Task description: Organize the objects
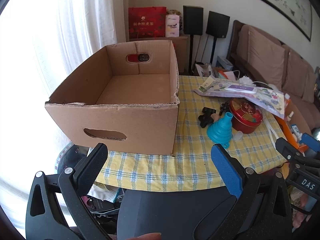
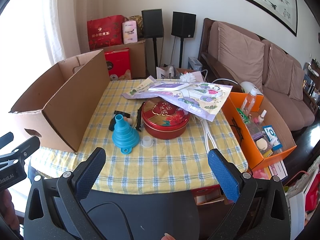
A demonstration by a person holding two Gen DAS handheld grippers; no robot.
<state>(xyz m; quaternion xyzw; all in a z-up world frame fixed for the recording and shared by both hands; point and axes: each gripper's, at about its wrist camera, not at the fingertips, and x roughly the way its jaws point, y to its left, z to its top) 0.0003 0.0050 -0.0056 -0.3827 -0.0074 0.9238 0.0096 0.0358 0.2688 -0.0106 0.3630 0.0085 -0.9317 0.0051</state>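
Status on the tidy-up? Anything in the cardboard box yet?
Nothing done: the cardboard box is empty. Nothing in hand: left gripper and right gripper are both open over the table's near edge. Left: blue funnel, red tin, small white cap, printed pouch, all loose on the checked cloth.

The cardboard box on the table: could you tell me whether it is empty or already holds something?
Empty. The left wrist view looks into the open-topped cardboard box and shows only its bare brown floor.
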